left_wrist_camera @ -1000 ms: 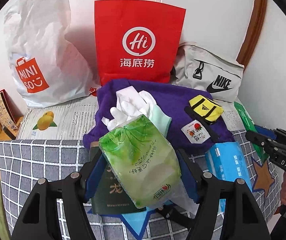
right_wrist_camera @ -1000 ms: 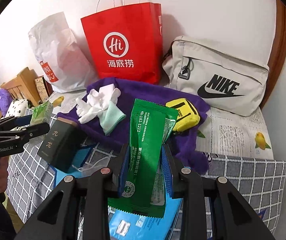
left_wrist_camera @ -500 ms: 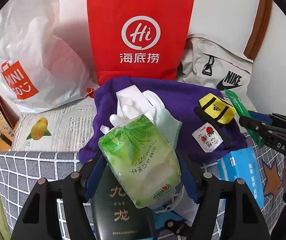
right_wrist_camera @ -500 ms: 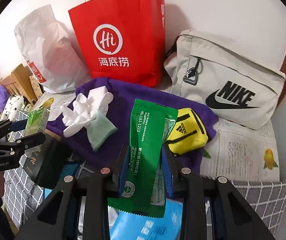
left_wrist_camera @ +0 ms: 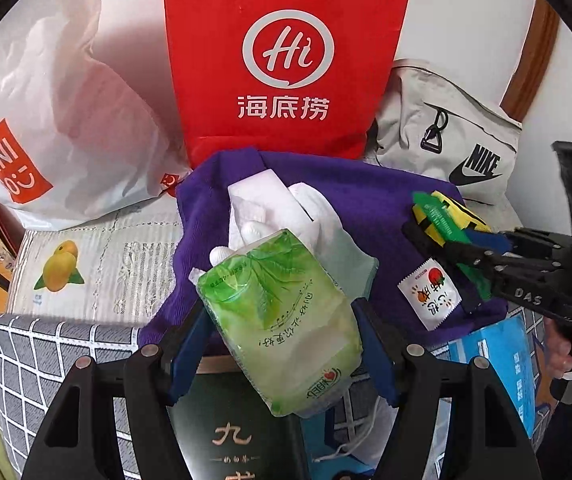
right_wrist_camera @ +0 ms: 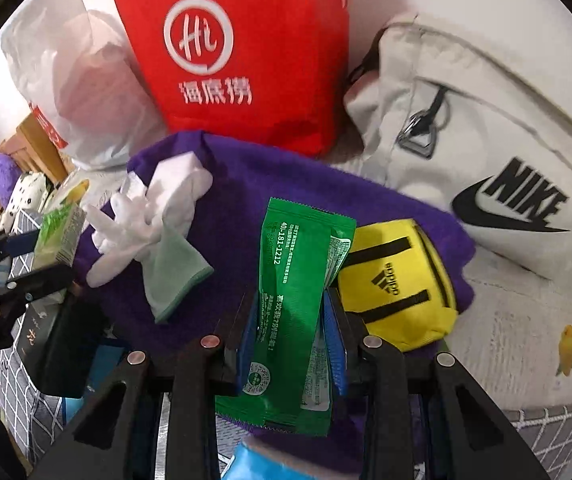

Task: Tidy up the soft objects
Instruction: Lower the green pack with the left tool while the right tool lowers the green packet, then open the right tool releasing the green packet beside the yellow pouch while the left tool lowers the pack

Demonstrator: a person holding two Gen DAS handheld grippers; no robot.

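Observation:
My left gripper (left_wrist_camera: pixel 282 344) is shut on a light green tissue pack (left_wrist_camera: pixel 282 320), held above the near edge of a purple cloth (left_wrist_camera: pixel 366 208). My right gripper (right_wrist_camera: pixel 292 328) is shut on a dark green sachet (right_wrist_camera: pixel 290 292), held over the same purple cloth (right_wrist_camera: pixel 246 196). On the cloth lie white gloves (left_wrist_camera: pixel 282 208), also seen in the right wrist view (right_wrist_camera: pixel 154 216), a yellow Adidas pouch (right_wrist_camera: pixel 402 288) and a small white packet (left_wrist_camera: pixel 430 296). The right gripper shows at the right of the left wrist view (left_wrist_camera: pixel 466 256).
A red paper bag (left_wrist_camera: pixel 286 60), a white Miniso bag (left_wrist_camera: pixel 46 100) and a grey Nike bag (right_wrist_camera: pixel 486 160) stand against the wall. A dark box (left_wrist_camera: pixel 230 432) and a blue pack (left_wrist_camera: pixel 502 360) lie on the checked cover (left_wrist_camera: pixel 38 352) near me.
Both grippers have moved forward toward the purple cloth and the bags with their packs still held. The right gripper now hangs over the cloth beside the yellow pouch.

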